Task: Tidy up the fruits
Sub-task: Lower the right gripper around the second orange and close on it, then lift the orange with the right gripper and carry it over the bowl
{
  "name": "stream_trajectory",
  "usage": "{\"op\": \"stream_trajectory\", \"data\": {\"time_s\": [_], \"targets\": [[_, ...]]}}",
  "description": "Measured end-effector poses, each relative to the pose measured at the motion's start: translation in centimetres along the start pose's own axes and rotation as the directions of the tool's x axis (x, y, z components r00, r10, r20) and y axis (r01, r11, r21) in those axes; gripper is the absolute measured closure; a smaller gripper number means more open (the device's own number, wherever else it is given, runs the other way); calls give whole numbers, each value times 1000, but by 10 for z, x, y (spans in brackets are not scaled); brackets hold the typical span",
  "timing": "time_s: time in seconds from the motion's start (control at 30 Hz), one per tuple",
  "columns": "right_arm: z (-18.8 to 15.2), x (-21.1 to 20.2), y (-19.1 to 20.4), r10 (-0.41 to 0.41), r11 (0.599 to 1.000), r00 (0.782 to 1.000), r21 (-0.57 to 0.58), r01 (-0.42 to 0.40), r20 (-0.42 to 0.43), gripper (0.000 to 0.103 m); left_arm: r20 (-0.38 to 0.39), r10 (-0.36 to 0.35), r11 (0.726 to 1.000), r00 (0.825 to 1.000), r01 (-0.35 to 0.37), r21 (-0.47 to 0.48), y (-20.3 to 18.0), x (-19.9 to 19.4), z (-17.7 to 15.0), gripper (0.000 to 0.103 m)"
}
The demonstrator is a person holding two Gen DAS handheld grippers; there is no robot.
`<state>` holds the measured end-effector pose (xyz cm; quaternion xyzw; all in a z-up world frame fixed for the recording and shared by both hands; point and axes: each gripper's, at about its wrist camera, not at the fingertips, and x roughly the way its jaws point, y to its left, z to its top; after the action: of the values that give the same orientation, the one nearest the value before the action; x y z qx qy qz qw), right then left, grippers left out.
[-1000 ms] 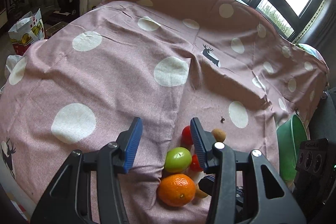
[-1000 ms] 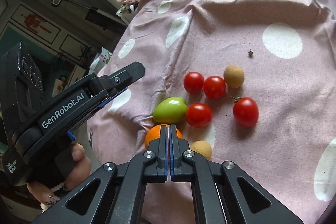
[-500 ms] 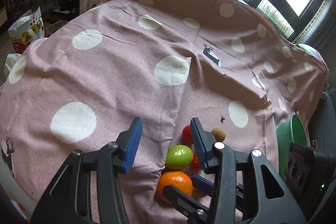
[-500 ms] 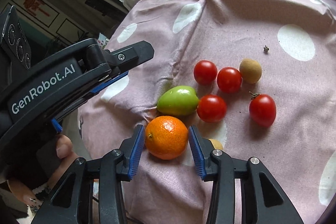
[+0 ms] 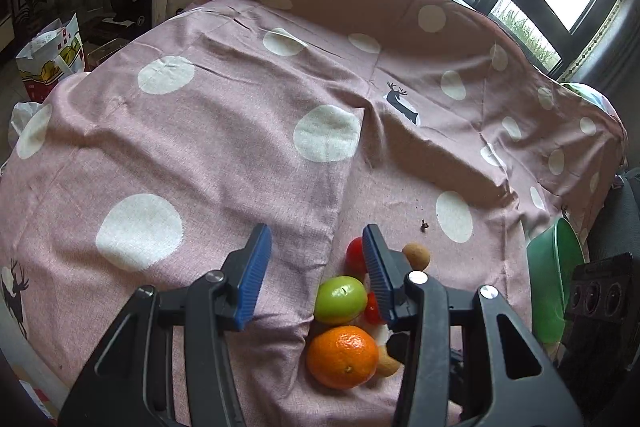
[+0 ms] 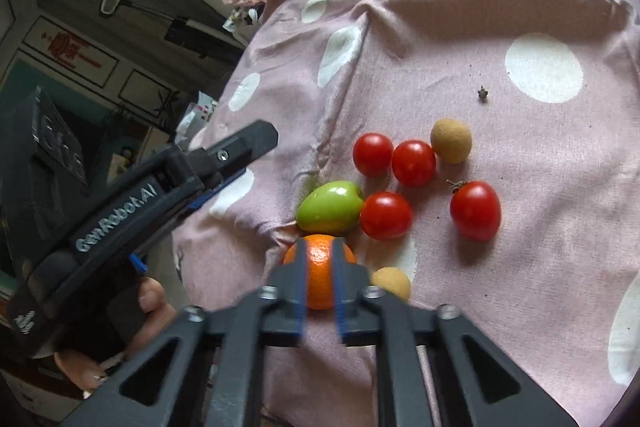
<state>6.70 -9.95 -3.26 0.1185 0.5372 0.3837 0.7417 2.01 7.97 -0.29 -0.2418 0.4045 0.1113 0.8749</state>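
Right claw (image 6: 320,281) closing, jaws narrowly apart over the orange (image 6: 319,275) near the tabletop's (image 5: 200,155) front edge; left claw (image 5: 316,269) apart, empty; green fruit (image 6: 330,207) and 4 tomatoes (image 6: 386,215) just behind.

The right gripper (image 6: 320,275) is motion-blurred and covers both sides of the orange (image 6: 319,267). In the left wrist view, the left gripper's finger (image 5: 380,279) hides most of two red tomatoes (image 5: 355,254). The green bowl (image 5: 554,267) is partly cut off behind dark equipment.
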Motion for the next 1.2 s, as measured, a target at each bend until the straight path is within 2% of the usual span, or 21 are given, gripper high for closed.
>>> {"op": "stream_trajectory", "data": {"time_s": [0.07,0.1,0.17,0.2,0.27,0.3,0.33,0.37,0.4,0.5,0.6,0.73,0.83,0.9,1.0,1.1,1.2], "targets": [[0,-4,-7,-89,996,996,18,89,7,101,-6,1,1000,1000,-1,11,-3,2,-1,57],[0,-3,-14,-66,996,998,53,66,-7,101,-9,4,1000,1000,-4,17,-4,2,-1,57],[1,-1,-26,37,991,999,130,-33,-32,101,-7,1,1000,1000,-1,22,-5,0,-1,57],[3,-2,-26,48,991,998,130,-44,-31,98,-6,-2,1000,1000,2,22,-4,-1,-1,57],[4,-3,-17,8,996,1000,87,-7,-14,83,-1,-1,1000,1000,1,16,-2,-1,-1,57],[3,-2,-12,2,998,1000,70,-1,-12,66,-1,4,1000,1000,-4,11,-1,-1,0,57],[3,1,-7,18,998,1000,58,-17,-17,54,-2,8,1000,1000,-8,6,0,-1,0,57],[2,6,-2,39,998,999,48,-38,-30,53,-4,10,1000,1000,-10,2,2,0,0,57],[1,11,2,44,998,998,37,-43,-48,53,-6,11,1000,1000,-11,-3,3,0,1,57],[0,28,12,-29,999,996,-23,27,-79,53,-5,3,1000,1000,-3,-4,4,-2,1,57],[0,39,20,-58,996,993,-72,51,-100,53,-4,-2,1000,1000,2,-7,4,-2,1,57],[-3,48,30,-129,979,986,-174,110,-102,54,-10,-4,1000,1000,4,-8,5,-1,2,57],[-3,46,26,-115,984,989,-150,100,-97,56,-12,-6,1000,1000,5,-9,5,-1,2,57],[-2,38,18,-69,994,993,-93,60,-92,57,-12,-9,1000,1000,9,-6,5,-2,2,57],[2,11,7,-22,999,999,-46,21,-32,57,-10,-17,1000,1000,17,-1,4,-3,2,57],[5,-21,-13,-49,999,998,9,49,40,57,-17,-21,999,1000,21,25,-2,-2,-1,57],[6,-41,-39,-110,990,992,91,104,56,57,-35,-38,996,999,41,83,-16,1,-6,57]]}}
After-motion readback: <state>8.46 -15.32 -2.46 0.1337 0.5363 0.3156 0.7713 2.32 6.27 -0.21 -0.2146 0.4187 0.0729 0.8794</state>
